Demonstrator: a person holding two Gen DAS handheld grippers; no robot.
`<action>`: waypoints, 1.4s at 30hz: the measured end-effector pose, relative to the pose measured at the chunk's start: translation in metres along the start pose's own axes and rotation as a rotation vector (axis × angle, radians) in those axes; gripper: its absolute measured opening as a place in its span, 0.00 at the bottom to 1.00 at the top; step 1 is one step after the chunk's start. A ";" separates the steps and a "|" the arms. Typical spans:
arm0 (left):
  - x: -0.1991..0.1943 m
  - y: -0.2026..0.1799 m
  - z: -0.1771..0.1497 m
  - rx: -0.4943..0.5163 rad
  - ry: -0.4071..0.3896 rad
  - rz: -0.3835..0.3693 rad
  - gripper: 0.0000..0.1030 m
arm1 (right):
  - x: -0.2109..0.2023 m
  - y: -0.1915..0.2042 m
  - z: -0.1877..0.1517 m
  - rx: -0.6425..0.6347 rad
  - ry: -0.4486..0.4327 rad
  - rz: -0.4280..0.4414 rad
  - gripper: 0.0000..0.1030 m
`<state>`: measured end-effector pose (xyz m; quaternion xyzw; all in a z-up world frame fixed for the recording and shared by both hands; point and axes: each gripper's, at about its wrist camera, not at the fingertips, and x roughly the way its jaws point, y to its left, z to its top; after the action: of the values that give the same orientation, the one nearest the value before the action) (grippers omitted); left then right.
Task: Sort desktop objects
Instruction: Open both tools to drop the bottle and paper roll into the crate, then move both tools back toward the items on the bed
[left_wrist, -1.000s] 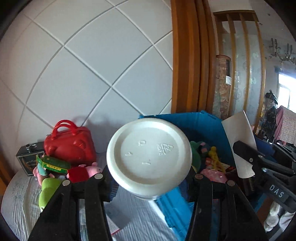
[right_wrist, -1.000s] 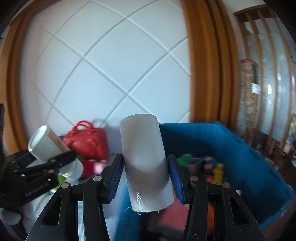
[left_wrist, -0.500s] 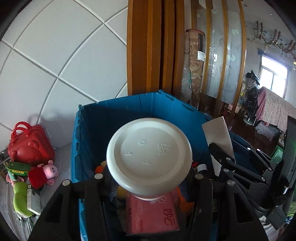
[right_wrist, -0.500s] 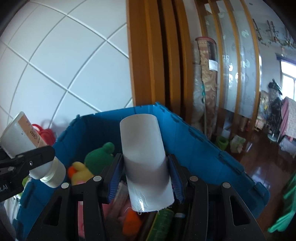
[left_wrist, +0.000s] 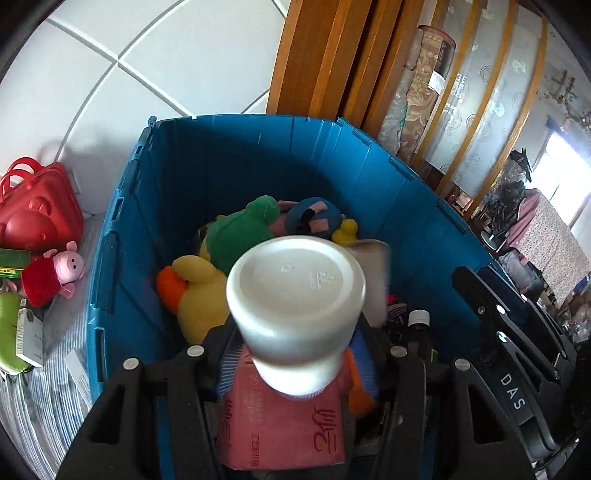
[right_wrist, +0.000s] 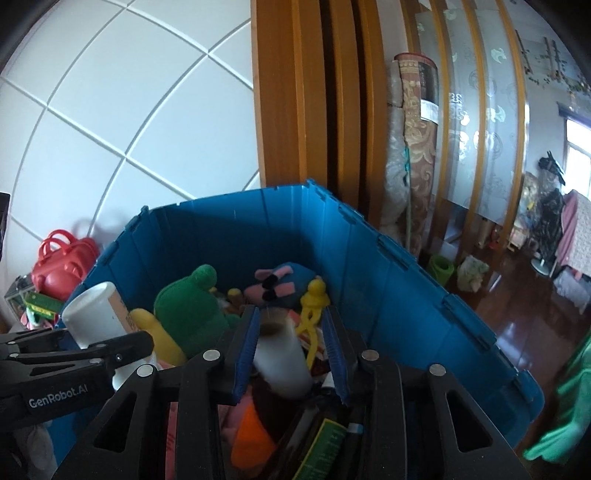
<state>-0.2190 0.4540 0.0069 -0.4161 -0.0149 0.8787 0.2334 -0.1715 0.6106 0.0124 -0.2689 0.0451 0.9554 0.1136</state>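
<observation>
The jaws of the left gripper (left_wrist: 301, 347) are clamped on a white bottle (left_wrist: 295, 288), held near its cap end with its base turned toward the camera, above the open blue crate (left_wrist: 177, 177). The jaws of the right gripper (right_wrist: 291, 350) are closing. A white tube (right_wrist: 280, 358) sits between them, blurred, with a clear gap on its right side, so it looks loose rather than pinched, hanging just over the crate's contents.

The sorting seems well along. The crate already holds a green plush (left_wrist: 240, 236), a yellow duck plush (left_wrist: 199, 291), a pink packet (left_wrist: 284, 424), a small yellow figure (right_wrist: 314, 295) and a dark bottle (left_wrist: 419, 321). The bottle and the tube are not yet resting inside.

Outside, on the striped cloth (left_wrist: 55, 350) to the left of the crate, a red bag (left_wrist: 37, 210), a pig plush (left_wrist: 55, 269) and a few small boxes probably remain to be sorted. The two grippers are close together over the crate, and the heaped toys leave little flat room for the bottle.
</observation>
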 end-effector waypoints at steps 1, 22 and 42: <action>-0.001 0.001 -0.001 -0.004 -0.004 0.000 0.52 | 0.001 0.001 0.000 -0.004 0.005 -0.014 0.35; -0.060 0.004 -0.013 0.054 -0.179 0.152 0.67 | -0.019 -0.002 -0.004 0.052 -0.064 -0.045 1.00; -0.156 0.081 -0.070 0.032 -0.441 0.330 0.80 | -0.088 0.091 -0.025 -0.050 -0.180 0.160 1.00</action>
<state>-0.1152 0.3040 0.0564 -0.2077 0.0165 0.9744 0.0846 -0.1081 0.5016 0.0394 -0.1803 0.0324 0.9825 0.0338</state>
